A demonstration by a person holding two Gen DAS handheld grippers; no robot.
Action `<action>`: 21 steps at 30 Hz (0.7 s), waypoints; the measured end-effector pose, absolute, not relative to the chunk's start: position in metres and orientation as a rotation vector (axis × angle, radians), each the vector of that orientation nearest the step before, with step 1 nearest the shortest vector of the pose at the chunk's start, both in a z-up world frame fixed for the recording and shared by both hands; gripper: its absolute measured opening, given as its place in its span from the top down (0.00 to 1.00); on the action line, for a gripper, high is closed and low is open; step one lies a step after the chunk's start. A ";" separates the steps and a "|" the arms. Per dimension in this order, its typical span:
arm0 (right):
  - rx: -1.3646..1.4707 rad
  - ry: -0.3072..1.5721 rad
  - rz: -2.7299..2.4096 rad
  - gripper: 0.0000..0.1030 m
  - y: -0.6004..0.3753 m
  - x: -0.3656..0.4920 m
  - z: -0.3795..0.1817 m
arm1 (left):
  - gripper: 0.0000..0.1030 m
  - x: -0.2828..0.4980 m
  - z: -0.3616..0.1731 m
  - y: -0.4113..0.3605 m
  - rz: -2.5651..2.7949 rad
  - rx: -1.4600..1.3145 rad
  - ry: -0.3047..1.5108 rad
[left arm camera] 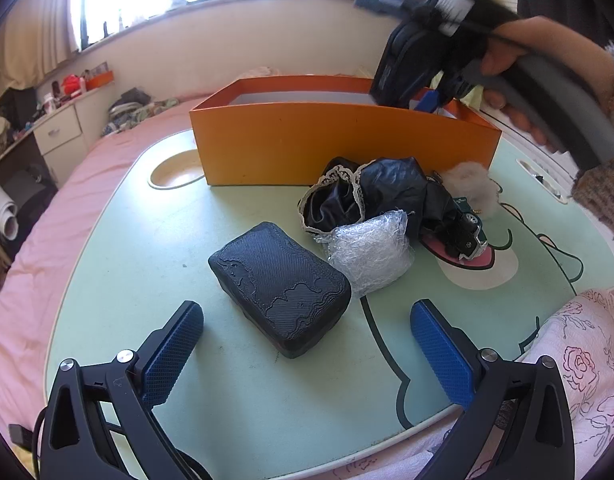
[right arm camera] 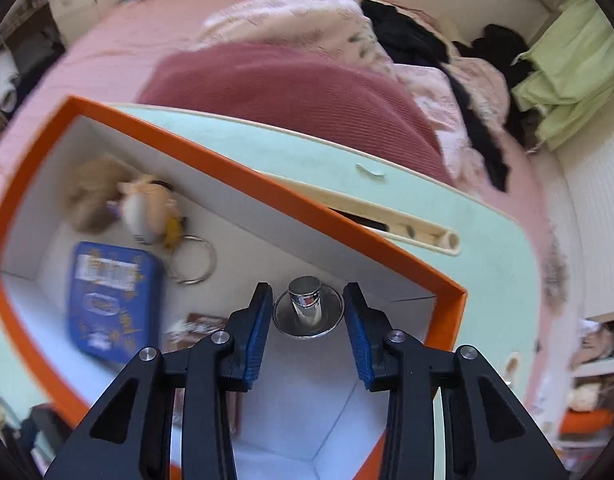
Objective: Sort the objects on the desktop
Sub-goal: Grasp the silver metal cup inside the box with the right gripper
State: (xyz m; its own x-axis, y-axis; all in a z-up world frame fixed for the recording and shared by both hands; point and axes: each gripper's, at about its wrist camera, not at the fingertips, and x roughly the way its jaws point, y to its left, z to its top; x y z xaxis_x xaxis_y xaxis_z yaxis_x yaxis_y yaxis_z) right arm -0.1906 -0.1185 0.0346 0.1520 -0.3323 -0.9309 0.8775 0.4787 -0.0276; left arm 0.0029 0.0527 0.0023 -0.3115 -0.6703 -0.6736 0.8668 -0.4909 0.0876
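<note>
I can't read any text here: the blue tin [right arm camera: 114, 300] in the orange box [right arm camera: 227, 172] carries gold and white print, but it's too blurred to make out.

Pale green lap table with cream rim and cartoon print [left arm camera: 155, 248] resting on pink bedsheet [left arm camera: 47, 240]; round cream cup recess [left arm camera: 175, 174] at far left corner; open orange cardboard box [left arm camera: 307, 148] at back; black textured rectangular case [left arm camera: 281, 288] near front; crinkled clear plastic-wrapped bundle [left arm camera: 369, 254] touching its right; black lace-trimmed cloth heap [left arm camera: 367, 196] behind bundle; white fluffy pompom [left arm camera: 469, 182] beside box; small toy car [left arm camera: 469, 236] right of cloth
</note>
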 end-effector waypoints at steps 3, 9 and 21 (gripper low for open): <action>0.635 0.983 -0.933 0.63 -0.113 -0.207 0.056 | 0.00 0.001 0.003 0.054 -1.940 0.813 0.356; 0.595 0.743 -0.848 0.63 -0.049 -0.267 0.085 | 0.00 0.001 0.003 0.055 -1.940 0.812 0.353; 0.639 0.752 -0.828 0.64 -0.020 -0.307 0.001 | 0.00 0.000 0.004 0.057 -1.941 0.812 0.354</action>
State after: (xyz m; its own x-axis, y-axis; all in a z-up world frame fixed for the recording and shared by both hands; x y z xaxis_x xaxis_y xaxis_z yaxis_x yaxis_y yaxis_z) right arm -0.3065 -0.0201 0.0013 0.4562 -0.4084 -0.7906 0.8260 0.5249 0.2055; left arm -0.0002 0.0571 0.0040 -0.3111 -0.6729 -0.6711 0.8666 -0.4908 0.0904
